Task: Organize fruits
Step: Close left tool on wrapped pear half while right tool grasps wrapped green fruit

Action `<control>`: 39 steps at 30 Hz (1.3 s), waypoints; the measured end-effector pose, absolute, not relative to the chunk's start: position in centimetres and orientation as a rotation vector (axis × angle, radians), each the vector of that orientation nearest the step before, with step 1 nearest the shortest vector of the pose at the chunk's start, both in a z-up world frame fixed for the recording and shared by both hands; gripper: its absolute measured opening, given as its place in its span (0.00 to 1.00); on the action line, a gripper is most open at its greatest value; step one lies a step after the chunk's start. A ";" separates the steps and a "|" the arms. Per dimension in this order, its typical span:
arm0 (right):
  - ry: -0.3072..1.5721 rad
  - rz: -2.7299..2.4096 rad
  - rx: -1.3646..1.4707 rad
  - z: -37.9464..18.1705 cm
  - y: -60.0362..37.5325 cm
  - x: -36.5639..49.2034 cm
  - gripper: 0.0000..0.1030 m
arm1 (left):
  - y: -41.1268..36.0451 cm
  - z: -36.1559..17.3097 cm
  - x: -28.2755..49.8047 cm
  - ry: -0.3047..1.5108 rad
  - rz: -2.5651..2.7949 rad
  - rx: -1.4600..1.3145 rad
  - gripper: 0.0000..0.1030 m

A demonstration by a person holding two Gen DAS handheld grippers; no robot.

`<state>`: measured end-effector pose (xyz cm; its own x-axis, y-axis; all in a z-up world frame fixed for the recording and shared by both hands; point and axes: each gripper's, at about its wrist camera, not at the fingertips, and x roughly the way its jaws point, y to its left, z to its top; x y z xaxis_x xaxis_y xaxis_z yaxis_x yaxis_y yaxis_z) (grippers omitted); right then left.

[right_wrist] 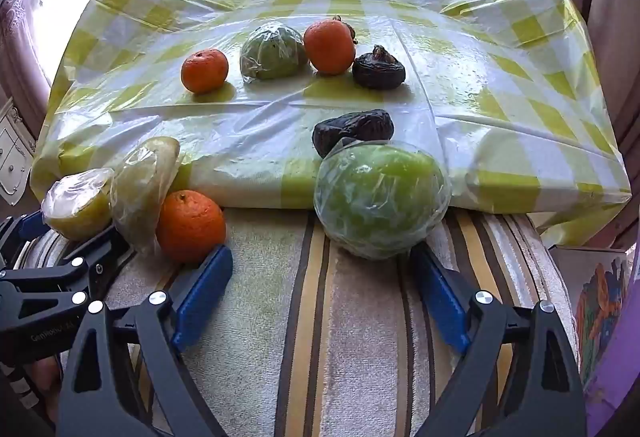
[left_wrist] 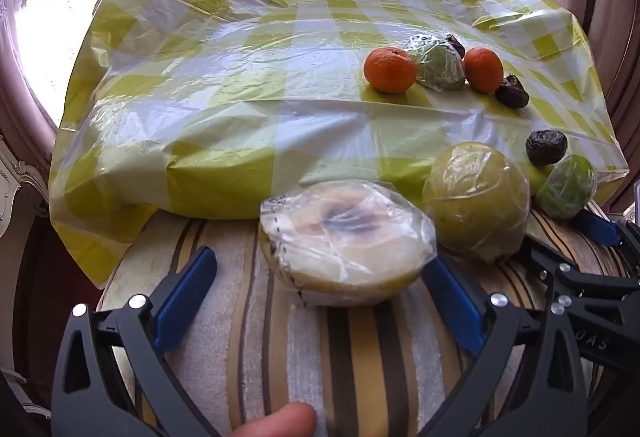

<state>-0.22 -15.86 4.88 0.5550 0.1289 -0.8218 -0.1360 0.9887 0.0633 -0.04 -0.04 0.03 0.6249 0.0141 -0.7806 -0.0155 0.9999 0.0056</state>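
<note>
Cling film blurred the halved fruit (left_wrist: 344,241) between the wide-open left gripper (left_wrist: 320,269); the right gripper (right_wrist: 320,277), equally spread, held nothing, half hiding an orange (right_wrist: 191,226).

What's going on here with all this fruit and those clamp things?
A person holds two grippers over fruit to be sorted. The left gripper is open around a wrapped cut fruit; the right gripper is open before a wrapped green fruit. Neither grips yet. Tangerines and dark dried fruits lie on the checked cloth.
</note>
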 end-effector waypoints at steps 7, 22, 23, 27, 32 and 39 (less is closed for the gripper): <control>0.977 0.152 -0.018 4.9 -15.8 -0.2 0.85 | 0.0 0.0 0.0 0.903 0.017 -0.004 0.99; 0.976 0.151 -0.021 4.9 -15.8 -0.2 0.85 | -0.1 0.0 0.0 0.900 0.018 -0.003 0.99; 0.976 0.151 -0.022 4.9 -15.8 -0.2 0.85 | -0.1 0.0 0.0 0.900 0.018 -0.004 0.99; 0.975 0.150 -0.022 4.9 -15.8 -0.2 0.85 | -0.1 0.0 0.0 0.900 0.017 -0.003 0.99; 0.976 0.150 -0.020 4.9 -15.8 -0.2 0.85 | -0.1 0.0 0.0 0.901 0.017 -0.002 0.99; 0.975 0.151 -0.021 4.9 -15.8 -0.2 0.85 | 0.5 0.2 0.1 0.913 0.013 -0.010 0.99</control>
